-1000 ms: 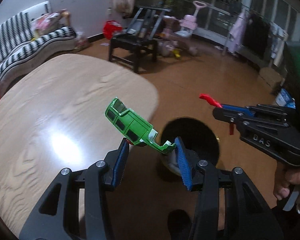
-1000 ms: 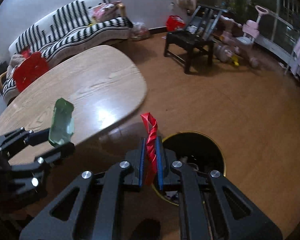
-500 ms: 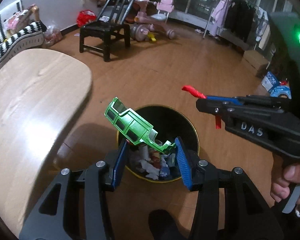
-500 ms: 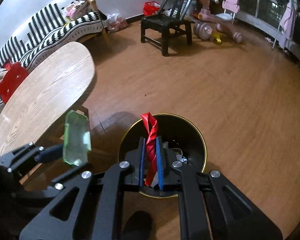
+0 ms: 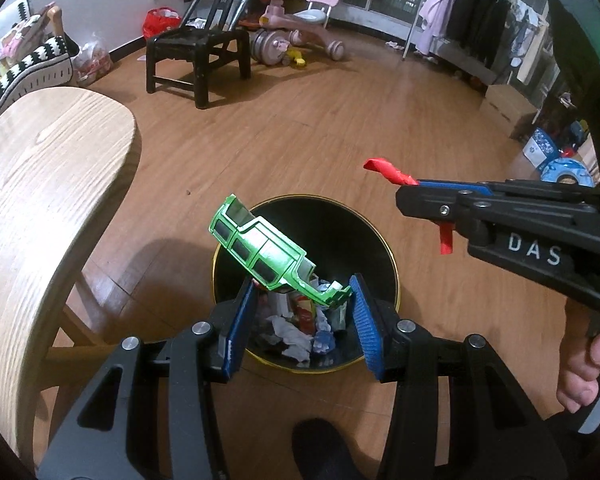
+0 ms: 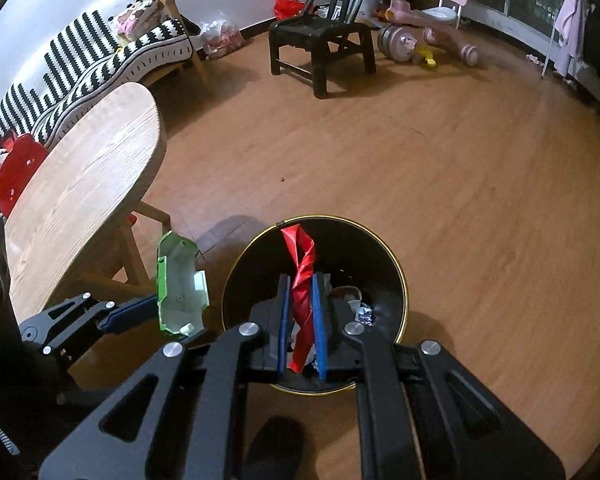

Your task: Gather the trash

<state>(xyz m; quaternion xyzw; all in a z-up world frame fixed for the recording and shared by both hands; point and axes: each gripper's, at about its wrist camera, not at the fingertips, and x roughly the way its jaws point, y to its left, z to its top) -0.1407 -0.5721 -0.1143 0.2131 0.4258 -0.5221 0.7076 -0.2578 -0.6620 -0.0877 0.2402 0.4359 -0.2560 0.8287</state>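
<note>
Your left claw (image 5: pixel 302 312) was clamped across the lower end of a green toy car shell (image 5: pixel 266 254), its blue pads (image 5: pixel 238 326) pressing on either side, so that the shell stuck up and away at a slant over the open mouth of the black bin (image 5: pixel 384 248) below. Your right claw (image 6: pixel 301 316) was clenched tight on a twisted red strip of wrapper (image 6: pixel 302 272), which stood up between the pads and poked out above them; in the left view that same claw (image 5: pixel 410 192) reached in from the right, with the red strip (image 5: pixel 388 170) jutting from its tip and your hand (image 5: pixel 588 372) on the trigger. Both claws hung above the bin, and the right view showed the green shell (image 6: pixel 180 284) just left of the gold-edged rim (image 6: pixel 398 272). Inside the bin lay crumpled paper and wrappers (image 5: pixel 300 328). The bin stood on the wooden floor (image 6: pixel 460 184), just beside the rounded end of the pale wood surface (image 5: pixel 40 200). Farther off stood a black chair (image 5: pixel 196 48), a pink tricycle (image 5: pixel 300 20), and a striped black-and-white sofa (image 6: pixel 80 68) by the wall, with a red seat (image 6: pixel 16 172) beyond the surface.
</note>
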